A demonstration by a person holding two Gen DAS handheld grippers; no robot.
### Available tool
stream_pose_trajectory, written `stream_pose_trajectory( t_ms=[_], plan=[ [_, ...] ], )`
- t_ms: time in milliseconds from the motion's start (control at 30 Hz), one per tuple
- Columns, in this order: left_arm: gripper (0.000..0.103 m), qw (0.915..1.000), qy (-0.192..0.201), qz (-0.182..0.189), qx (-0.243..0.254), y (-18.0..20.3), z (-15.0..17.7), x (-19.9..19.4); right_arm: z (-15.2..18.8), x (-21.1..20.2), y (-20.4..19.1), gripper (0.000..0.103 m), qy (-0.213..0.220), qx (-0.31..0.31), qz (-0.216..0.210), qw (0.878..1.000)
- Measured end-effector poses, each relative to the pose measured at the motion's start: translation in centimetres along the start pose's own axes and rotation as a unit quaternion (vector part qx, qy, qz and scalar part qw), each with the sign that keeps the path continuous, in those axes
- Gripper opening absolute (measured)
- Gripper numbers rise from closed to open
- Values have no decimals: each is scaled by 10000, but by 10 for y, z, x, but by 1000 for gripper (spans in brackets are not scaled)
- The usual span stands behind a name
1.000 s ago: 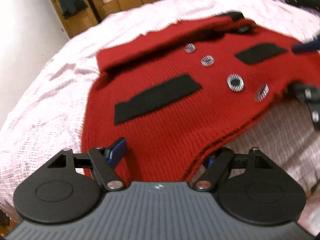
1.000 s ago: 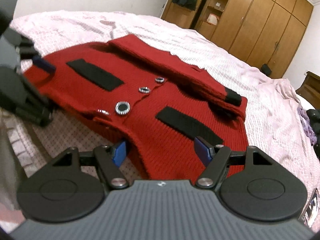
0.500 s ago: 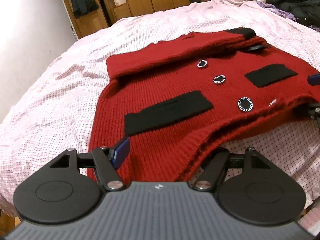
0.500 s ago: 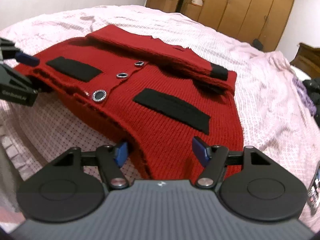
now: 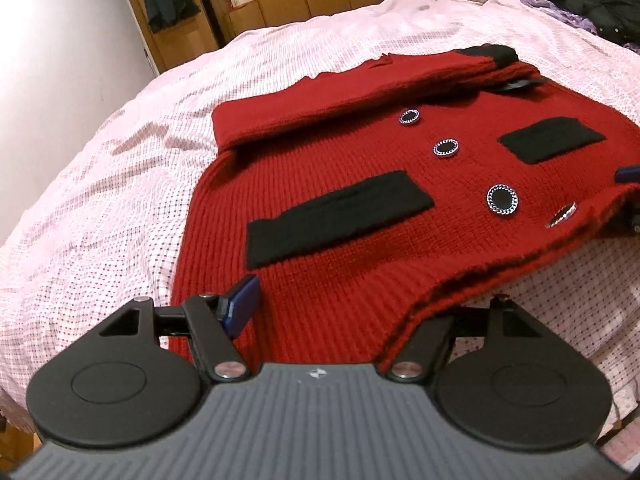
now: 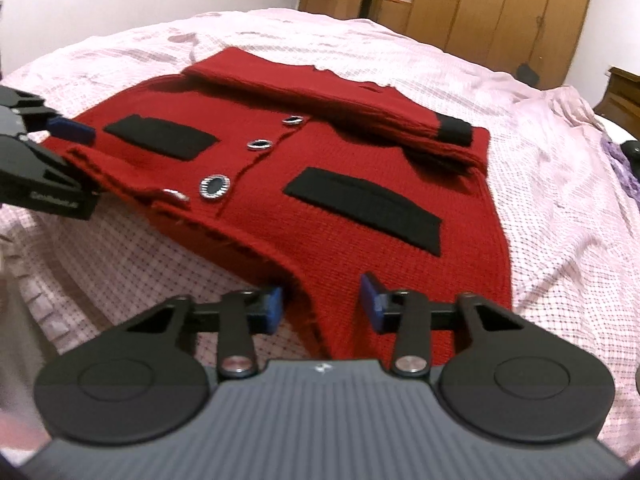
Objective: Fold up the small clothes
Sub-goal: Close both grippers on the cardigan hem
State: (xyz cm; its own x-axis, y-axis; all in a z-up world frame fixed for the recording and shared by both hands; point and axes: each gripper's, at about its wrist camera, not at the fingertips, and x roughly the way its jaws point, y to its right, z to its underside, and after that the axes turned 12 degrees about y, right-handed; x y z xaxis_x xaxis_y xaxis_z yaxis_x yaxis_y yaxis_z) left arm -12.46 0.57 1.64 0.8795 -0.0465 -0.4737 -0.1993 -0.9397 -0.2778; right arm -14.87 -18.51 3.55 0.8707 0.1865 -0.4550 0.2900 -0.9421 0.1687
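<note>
Faint pale lettering on the side of the left gripper's body, right wrist view; too blurred to read. No other writing legible.

Red knit cardigan (image 5: 360, 248) flat on pink checked bedspread (image 5: 100, 208), sleeves folded across the far edge, black pocket flaps and dark silver-rimmed buttons (image 5: 502, 199) facing up.

Left gripper (image 5: 344, 312): spread wide, near hem corner lying between the blue pads, right pad hidden under the knit; no pinch visible. Angled downward over the hem.

Right gripper (image 6: 322, 304): closing, hem edge between the blue pads, gaps either side, not yet clamped. Angled downward at the opposite hem corner.

Wooden wardrobe (image 6: 500, 8) behind the bed.
</note>
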Motion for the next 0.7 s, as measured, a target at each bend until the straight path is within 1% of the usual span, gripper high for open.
stream_pose_trajectory(
  t_ms=[33, 67, 100, 167, 200, 233, 267, 433, 533, 700],
  plan=[
    [70, 10000, 20, 34, -5, 0, 0, -1, 0, 0, -2, 27, 11, -28, -47, 10000],
    [62, 9999, 47, 97, -34, 0, 0, -2, -1, -1, -4, 25, 12, -60, -83, 9999],
    [57, 9998, 66, 160, -68, 0, 0, -4, -1, -2, -5, 22, 24, -83, -117, 9999],
    [35, 9994, 119, 307, -97, 2, -1, -7, -3, -5, -7, 17, 79, -112, -150, 9998],
    [30, 9991, 147, 378, -105, 3, -2, -8, -4, -6, -7, 15, 121, -109, -155, 9997],
    [22, 9988, 172, 435, -112, 5, -4, -10, -5, -8, -8, 14, 173, -105, -148, 9997],
    [19, 9986, 205, 467, -123, 6, -6, -12, -7, -10, -7, 14, 244, -107, -127, 9996],
    [16, 9975, 472, 466, -230, 3, -18, -24, -16, -18, -2, 12, 574, -27, -1, 9983],
    [16, 9967, 545, 479, -367, -1, -25, -25, -22, -21, 1, 10, 753, 31, 70, 9971],
    [16, 9967, 650, 348, -335, 0, -35, -28, -35, -24, 5, 10, 1095, 47, 152, 9939]
  ],
)
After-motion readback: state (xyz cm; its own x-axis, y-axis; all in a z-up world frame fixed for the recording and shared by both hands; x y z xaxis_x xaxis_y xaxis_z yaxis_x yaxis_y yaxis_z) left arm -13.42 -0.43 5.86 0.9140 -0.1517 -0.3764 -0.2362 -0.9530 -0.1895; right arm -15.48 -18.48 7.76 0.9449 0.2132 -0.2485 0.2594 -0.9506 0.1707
